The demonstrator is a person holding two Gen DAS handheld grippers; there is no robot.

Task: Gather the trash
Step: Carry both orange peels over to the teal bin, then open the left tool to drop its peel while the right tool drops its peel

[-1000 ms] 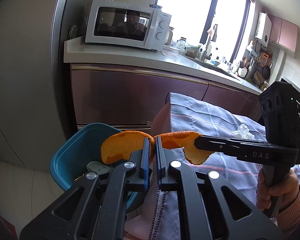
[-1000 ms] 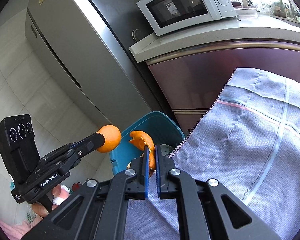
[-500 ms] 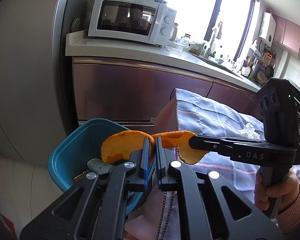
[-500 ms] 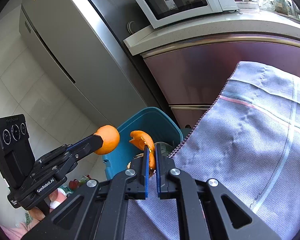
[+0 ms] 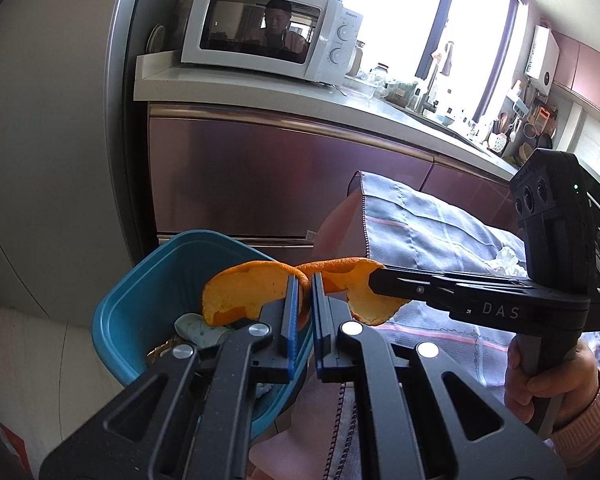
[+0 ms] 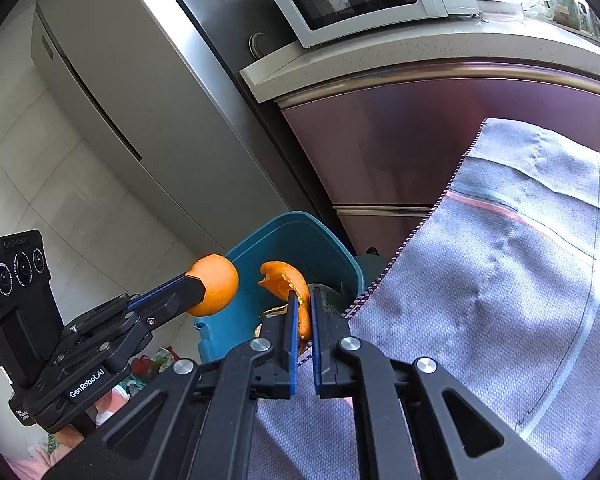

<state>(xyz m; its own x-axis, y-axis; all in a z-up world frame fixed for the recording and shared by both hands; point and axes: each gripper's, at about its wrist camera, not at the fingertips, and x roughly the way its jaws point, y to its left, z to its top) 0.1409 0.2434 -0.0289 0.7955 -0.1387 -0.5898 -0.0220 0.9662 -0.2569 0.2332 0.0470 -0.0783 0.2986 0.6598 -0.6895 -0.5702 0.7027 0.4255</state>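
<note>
My left gripper (image 5: pixel 305 280) is shut on a curved piece of orange peel (image 5: pixel 240 296) above a blue bin (image 5: pixel 140 292) that holds other scraps. My right gripper (image 5: pixel 376 280) reaches in from the right, shut on a second orange peel (image 5: pixel 352 276); the two peels nearly touch. In the right wrist view, the right gripper (image 6: pixel 304 298) pinches its peel (image 6: pixel 284 280) over the bin (image 6: pixel 292 236). There the left gripper (image 6: pixel 198 290) comes from the left with its peel (image 6: pixel 216 284) beside the bin's rim.
A grey-blue checked cloth (image 5: pixel 420 224) covers the table to the right of the bin, with a crumpled tissue (image 5: pixel 508 258) on it. Behind stand mauve cabinets (image 5: pixel 260 176), a counter with a white microwave (image 5: pixel 268 28), and a steel fridge (image 6: pixel 140 92).
Both grippers have sunk a little toward the bin, each still shut on its peel. The bin looks slightly nearer in both views.
</note>
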